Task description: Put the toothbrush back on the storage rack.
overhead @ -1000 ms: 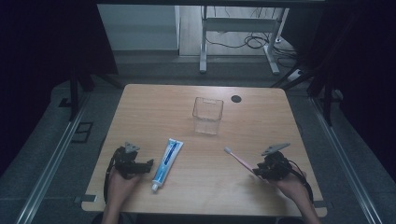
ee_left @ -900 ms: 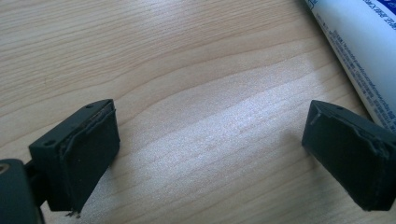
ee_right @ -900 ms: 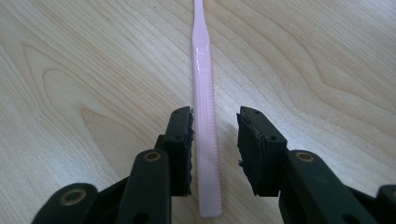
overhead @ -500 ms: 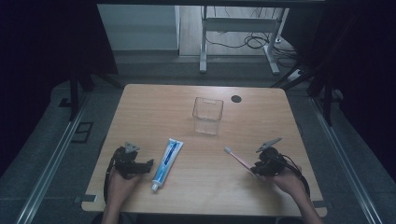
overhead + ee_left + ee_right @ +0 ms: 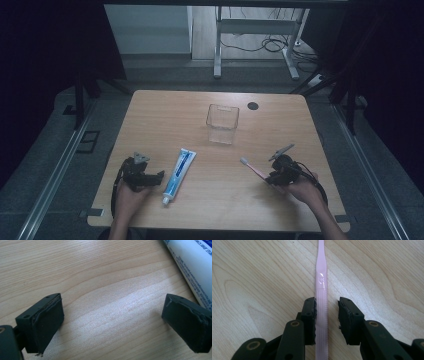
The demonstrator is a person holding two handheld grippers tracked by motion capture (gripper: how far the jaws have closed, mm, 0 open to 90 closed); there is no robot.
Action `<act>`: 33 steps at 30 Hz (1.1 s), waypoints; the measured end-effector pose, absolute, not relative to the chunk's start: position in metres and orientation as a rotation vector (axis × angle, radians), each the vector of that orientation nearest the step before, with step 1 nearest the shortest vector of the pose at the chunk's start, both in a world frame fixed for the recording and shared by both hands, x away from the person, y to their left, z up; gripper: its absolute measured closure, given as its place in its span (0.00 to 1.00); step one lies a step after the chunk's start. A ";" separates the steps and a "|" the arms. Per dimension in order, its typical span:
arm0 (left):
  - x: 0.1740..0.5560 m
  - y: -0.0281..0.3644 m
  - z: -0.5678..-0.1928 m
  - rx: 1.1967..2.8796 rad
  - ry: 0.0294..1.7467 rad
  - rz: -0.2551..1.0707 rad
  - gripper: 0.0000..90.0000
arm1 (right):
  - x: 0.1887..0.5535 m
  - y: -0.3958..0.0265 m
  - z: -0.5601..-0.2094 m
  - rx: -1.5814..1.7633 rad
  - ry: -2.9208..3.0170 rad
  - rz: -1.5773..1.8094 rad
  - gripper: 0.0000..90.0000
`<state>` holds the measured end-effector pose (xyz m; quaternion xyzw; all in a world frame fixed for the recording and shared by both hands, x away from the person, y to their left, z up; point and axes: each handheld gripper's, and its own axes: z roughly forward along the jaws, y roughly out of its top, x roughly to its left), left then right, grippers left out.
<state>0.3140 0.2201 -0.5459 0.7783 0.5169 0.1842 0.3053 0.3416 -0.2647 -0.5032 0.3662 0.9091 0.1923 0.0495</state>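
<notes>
1. The right gripper (image 5: 272, 176) sits at the right near part of the table (image 5: 165, 107), held in the person's right hand (image 5: 302, 189).
2. In the right gripper view, the right gripper (image 5: 327, 312) has its 2 jaws either side of the ribbed handle of a pink toothbrush (image 5: 321, 302). The left jaw lies against the handle edge; a narrow gap of bare wood shows between the handle and the right jaw. The jaws are partly apart and not clamped on the handle.
3. The toothbrush (image 5: 254, 168) lies flat on the table. In the high view, its white bristle end points toward the table centre and its handle end runs into the right gripper.
4. The left gripper (image 5: 155, 176) rests at the left near part of the table, held in the person's left hand (image 5: 131, 195).
5. In the left gripper view, the left gripper (image 5: 112, 317) has its 2 jaws wide apart with bare wood between them.
6. A white and blue toothpaste tube (image 5: 178, 169) lies flat just beside the left gripper, cap end toward the near edge. In the left gripper view, the tube (image 5: 190, 267) passes close to the right-hand jaw.
7. A clear plastic cup (image 5: 222, 123) stands upright near the table centre, well apart from both grippers.
8. A small dark round spot (image 5: 253, 105) sits on the table near the far edge, beyond the cup.
</notes>
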 end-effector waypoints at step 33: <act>0.315 0.220 -0.546 2.062 1.368 0.488 0.04 | 0.358 -0.235 -0.499 1.039 2.832 0.479 0.75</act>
